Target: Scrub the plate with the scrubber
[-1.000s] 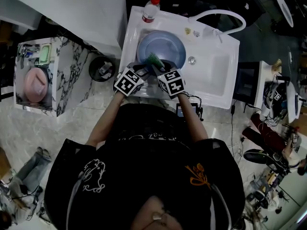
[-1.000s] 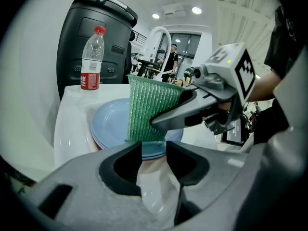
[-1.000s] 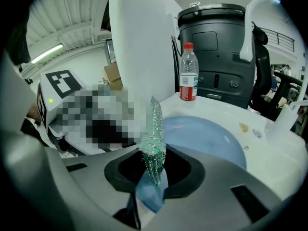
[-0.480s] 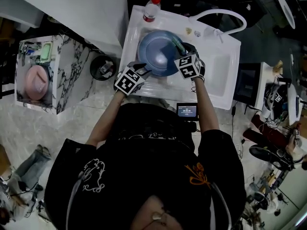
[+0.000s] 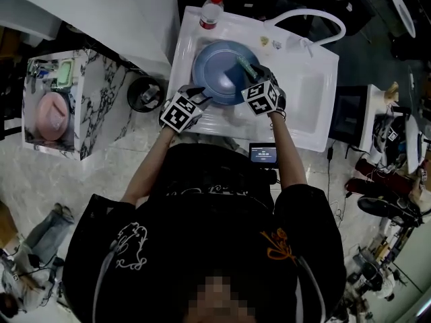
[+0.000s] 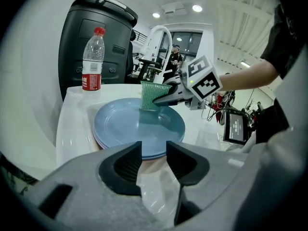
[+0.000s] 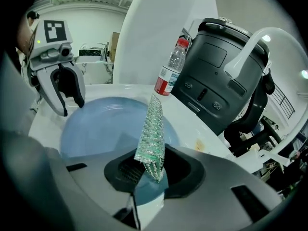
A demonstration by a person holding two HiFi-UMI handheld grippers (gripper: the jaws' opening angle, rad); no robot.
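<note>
A blue plate [image 5: 222, 73] lies in the white sink [image 5: 316, 116], on top of other plates. My right gripper [image 5: 252, 75] is shut on a green mesh scrubber [image 5: 244, 64], which stands on edge over the plate's right side. In the right gripper view the scrubber [image 7: 151, 129] rises from between the jaws above the plate [image 7: 106, 126]. My left gripper [image 5: 202, 97] sits at the plate's near-left rim. In the left gripper view its jaws stand a little apart with nothing between them, and the plate [image 6: 139, 126] lies just beyond.
A water bottle [image 5: 211, 12] stands at the sink's back left corner, and a white faucet hose [image 5: 310, 17] arches at the back right. A black bin [image 5: 145, 94] sits left of the sink. A marble counter [image 5: 94, 113] holds a pink plate [image 5: 50, 120].
My right gripper carried the scrubber from the plate's near middle to its right side, then stayed about there. My left gripper stayed at the near-left rim.
</note>
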